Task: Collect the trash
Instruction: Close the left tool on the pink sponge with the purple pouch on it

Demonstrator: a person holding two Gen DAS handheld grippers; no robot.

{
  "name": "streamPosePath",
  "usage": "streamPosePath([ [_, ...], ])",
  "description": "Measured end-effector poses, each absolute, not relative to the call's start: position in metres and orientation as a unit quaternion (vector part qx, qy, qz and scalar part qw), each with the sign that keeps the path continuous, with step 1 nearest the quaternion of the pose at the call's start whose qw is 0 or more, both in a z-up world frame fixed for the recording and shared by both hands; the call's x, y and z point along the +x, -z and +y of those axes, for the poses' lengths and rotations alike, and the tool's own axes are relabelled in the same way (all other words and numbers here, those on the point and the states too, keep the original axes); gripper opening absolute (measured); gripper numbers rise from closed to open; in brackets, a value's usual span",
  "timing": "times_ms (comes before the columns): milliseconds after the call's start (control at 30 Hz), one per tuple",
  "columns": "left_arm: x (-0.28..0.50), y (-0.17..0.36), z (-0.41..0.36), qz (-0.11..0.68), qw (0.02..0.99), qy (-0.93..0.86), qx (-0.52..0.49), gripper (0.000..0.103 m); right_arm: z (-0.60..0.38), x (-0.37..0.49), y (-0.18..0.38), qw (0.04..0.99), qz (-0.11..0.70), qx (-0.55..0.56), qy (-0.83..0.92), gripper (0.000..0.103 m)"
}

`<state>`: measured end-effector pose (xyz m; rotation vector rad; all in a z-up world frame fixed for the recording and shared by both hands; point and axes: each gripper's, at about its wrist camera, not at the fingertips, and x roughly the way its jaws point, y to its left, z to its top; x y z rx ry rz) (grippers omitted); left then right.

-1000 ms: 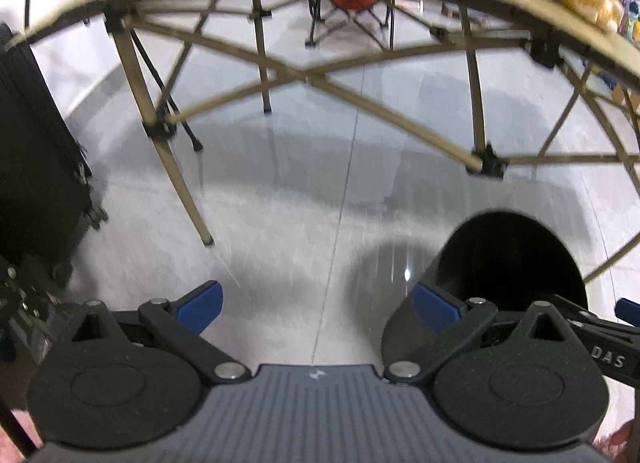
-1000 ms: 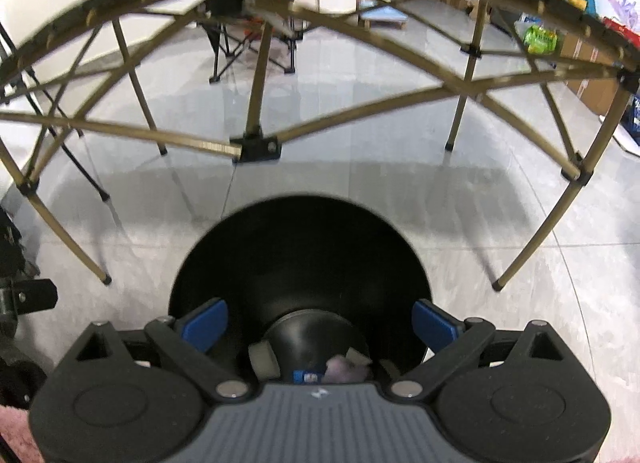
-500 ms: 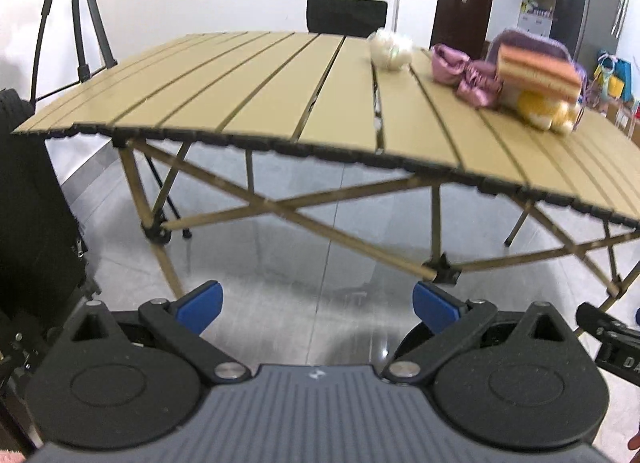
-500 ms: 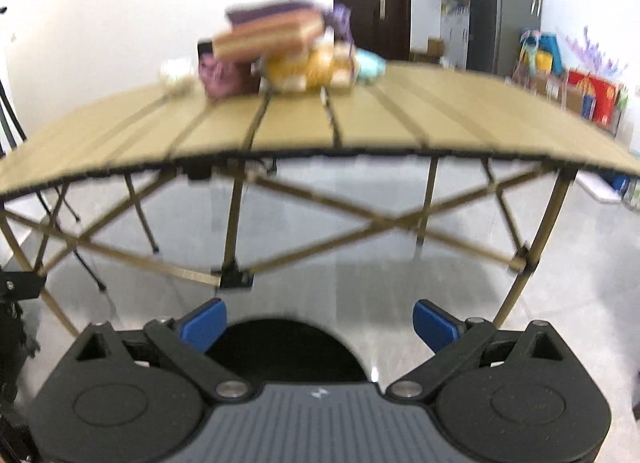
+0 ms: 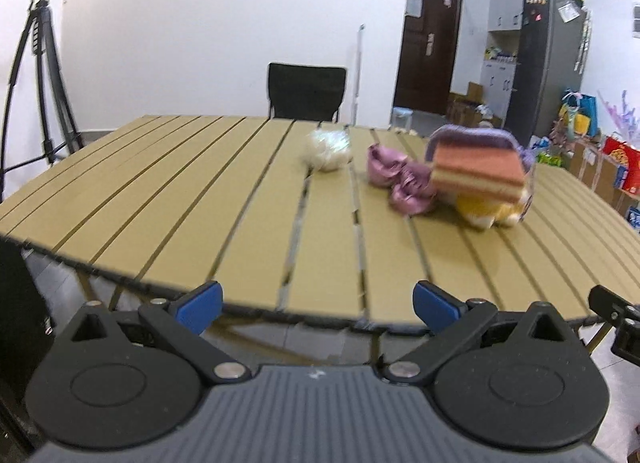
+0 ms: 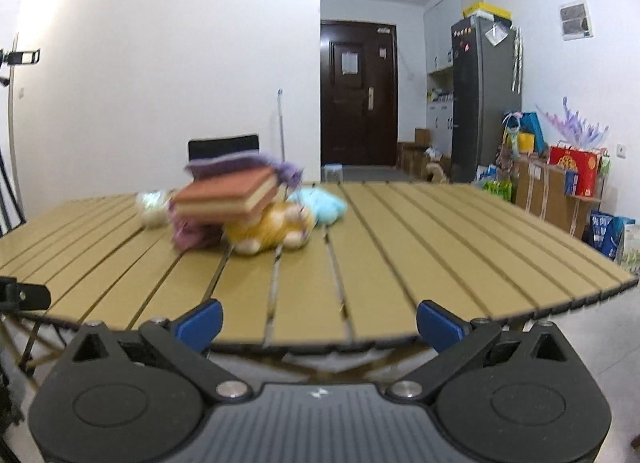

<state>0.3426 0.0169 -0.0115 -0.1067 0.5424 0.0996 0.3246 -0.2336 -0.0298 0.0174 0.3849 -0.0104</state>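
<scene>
Now we've swung up from the floor bin; both hand-held grippers, left [image 5: 316,299] and right [image 6: 318,317], open, empty; trash [image 5: 327,151] at 12 on worktop [image 5: 168,199].

Both grippers are held level and point forward, side by side. The left gripper [image 5: 316,305] has its blue-tipped fingers [image 5: 199,303] spread wide with nothing between them; the right gripper [image 6: 318,323] is likewise spread wide and empty
</scene>
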Motion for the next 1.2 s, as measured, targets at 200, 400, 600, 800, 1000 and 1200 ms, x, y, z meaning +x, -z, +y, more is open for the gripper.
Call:
streamPosePath([
  [200,0.37,0.001,-0.003,0.254,0.965,-0.032,-0.054,0.103,-0.254,0.35,0.026,0.982,0.188,0.026,0.006,0.103],
  [400,0.399,-0.009,-0.028,0.242,0.969,0.007,-0.047,0.103,-0.273,0.371,0.026,0.983,0.183,0.028,0.017,0.103],
  [600,0.426,-0.014,-0.054,0.23,0.971,0.037,-0.042,0.103,-0.288,0.385,0.032,0.983,0.179,0.034,0.026,0.103],
  [800,0.456,-0.016,-0.074,0.226,0.972,0.062,-0.035,0.103,-0.302,0.395,0.035,0.983,0.175,0.047,0.037,0.103],
  [1000,0.479,-0.012,-0.085,0.216,0.973,0.076,-0.022,0.103,-0.315,0.41,0.04,0.981,0.179,0.06,0.05,0.103],
  [1200,0.497,-0.006,-0.092,0.22,0.972,0.084,-0.014,0.103,-0.322,0.42,0.045,0.978,0.185,0.077,0.06,0.103],
])
